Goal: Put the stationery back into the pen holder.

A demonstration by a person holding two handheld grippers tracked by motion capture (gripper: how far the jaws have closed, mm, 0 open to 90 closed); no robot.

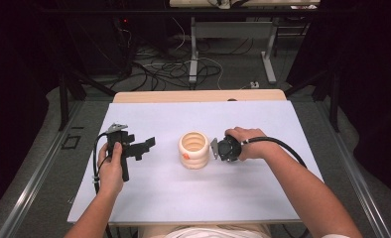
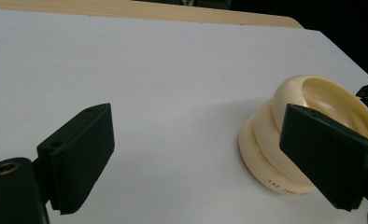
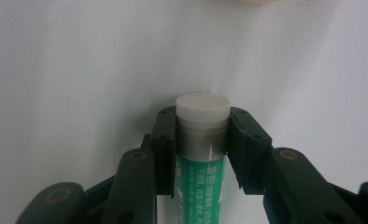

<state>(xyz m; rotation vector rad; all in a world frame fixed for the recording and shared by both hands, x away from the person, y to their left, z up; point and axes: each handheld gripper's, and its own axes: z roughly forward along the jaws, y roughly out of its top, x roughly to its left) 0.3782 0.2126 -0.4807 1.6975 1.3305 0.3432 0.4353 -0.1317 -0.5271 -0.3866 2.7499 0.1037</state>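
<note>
The right gripper's fingers [image 3: 163, 140] clench a green tube [image 3: 201, 154] by its white cap, just beside the ribbed cream cup [image 1: 193, 149] on the table [image 1: 149, 193]. The left gripper [image 2: 196, 158] is released and empty. Held so near the smooth cap, the tube could slip or tilt.

Cream cup [image 1: 193, 149] — green, white-capped tube [image 3: 201, 154]

Your table [image 1: 149, 198]: one, white-topped. Your grippers: two, one per hand, left gripper [image 1: 145, 145] and right gripper [image 1: 214, 148]. Cream ribbed cups: one ribbed cup [image 1: 193, 149], standing between your grippers. Tubes: one green-labelled tube [image 3: 201, 158] with one white cap [image 3: 203, 108]. Black jaws: two on each gripper, four in all. Cables trailing from your grippers: two. Your forearms over near table edge: two.
</note>
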